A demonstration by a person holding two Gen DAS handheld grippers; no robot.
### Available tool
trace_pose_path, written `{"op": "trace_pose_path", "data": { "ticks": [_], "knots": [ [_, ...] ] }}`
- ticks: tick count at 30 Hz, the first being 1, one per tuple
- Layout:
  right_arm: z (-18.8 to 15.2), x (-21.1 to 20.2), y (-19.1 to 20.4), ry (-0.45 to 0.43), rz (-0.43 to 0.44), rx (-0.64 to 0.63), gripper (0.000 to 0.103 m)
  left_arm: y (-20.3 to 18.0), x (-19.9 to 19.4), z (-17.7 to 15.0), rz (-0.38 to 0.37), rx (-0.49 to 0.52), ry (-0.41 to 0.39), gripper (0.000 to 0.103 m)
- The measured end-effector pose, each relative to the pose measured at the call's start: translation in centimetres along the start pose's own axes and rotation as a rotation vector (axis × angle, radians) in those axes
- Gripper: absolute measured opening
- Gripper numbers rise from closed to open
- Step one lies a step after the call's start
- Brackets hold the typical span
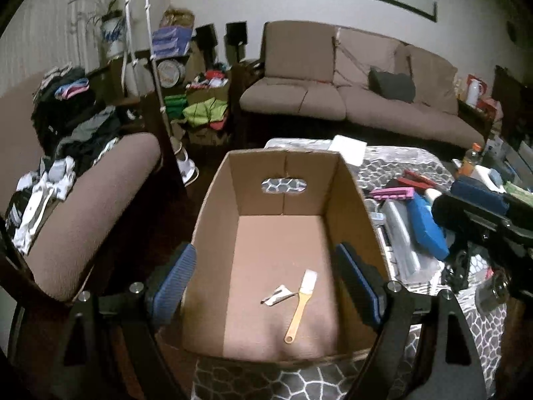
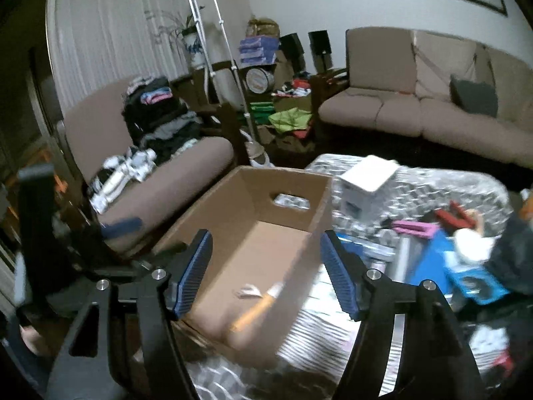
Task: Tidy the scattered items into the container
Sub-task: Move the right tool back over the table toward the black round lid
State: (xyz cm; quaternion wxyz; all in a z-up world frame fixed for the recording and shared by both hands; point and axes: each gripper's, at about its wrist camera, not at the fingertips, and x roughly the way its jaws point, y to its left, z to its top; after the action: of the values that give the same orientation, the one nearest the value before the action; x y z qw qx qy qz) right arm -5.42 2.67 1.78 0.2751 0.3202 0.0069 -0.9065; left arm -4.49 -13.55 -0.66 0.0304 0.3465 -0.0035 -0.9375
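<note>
So the cardboard box (image 1: pixel 283 233) sits on the bench (image 1: pixel 393 163), toward its left edge; inside it, on the near part of the floor, a brush (image 1: pixel 299 306) lies with a small packet (image 1: pixel 276 295) touching its left side; right of the box there's a heap of clutter (image 1: pixel 419 220); armchair (image 1: pixel 93 200) off to the left; sofa (image 1: pixel 349 100) along the far wall.

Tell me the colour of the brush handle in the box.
Yellowish wood colour; the brush shows best in the left wrist view.
</note>
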Motion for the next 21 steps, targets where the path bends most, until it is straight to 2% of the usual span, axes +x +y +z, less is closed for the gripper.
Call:
{"op": "trace_pose_path", "data": {
  "ticks": [3, 6, 8, 13, 18, 21],
  "knots": [
    [-0.5, -2.4, -1.3, -0.014, -0.077, -0.036, 0.075, -0.8, -1.2, -0.1, -0.046, 0.029, -0.048, 0.096],
    [-1.5, -5.0, -3.3, -0.024, -0.132, -0.033, 0.083, -1.5, -2.1, -0.1, -0.113, 0.041, -0.1, 0.097],
    [-2.5, -6.7, -4.8, -0.037, -0.157, -0.021, 0.099, -2.2, -2.5, -0.1, -0.135, 0.053, -0.126, 0.099],
    [-5.5, -10.1, -9.3, -0.052, -0.226, 0.055, 0.101, -4.7, -3.0, -0.5, -0.218, 0.098, -0.149, 0.103],
    [-6.9, -12.5, -13.4, -0.056, -0.231, 0.166, 0.102, -8.1, -2.4, -1.5, -0.263, 0.155, -0.123, 0.103],
    [-8.0, -13.9, -14.8, -0.046, -0.268, 0.182, 0.102, -9.9, -2.1, -1.8, -0.304, 0.129, -0.128, 0.103]
  ]
}}
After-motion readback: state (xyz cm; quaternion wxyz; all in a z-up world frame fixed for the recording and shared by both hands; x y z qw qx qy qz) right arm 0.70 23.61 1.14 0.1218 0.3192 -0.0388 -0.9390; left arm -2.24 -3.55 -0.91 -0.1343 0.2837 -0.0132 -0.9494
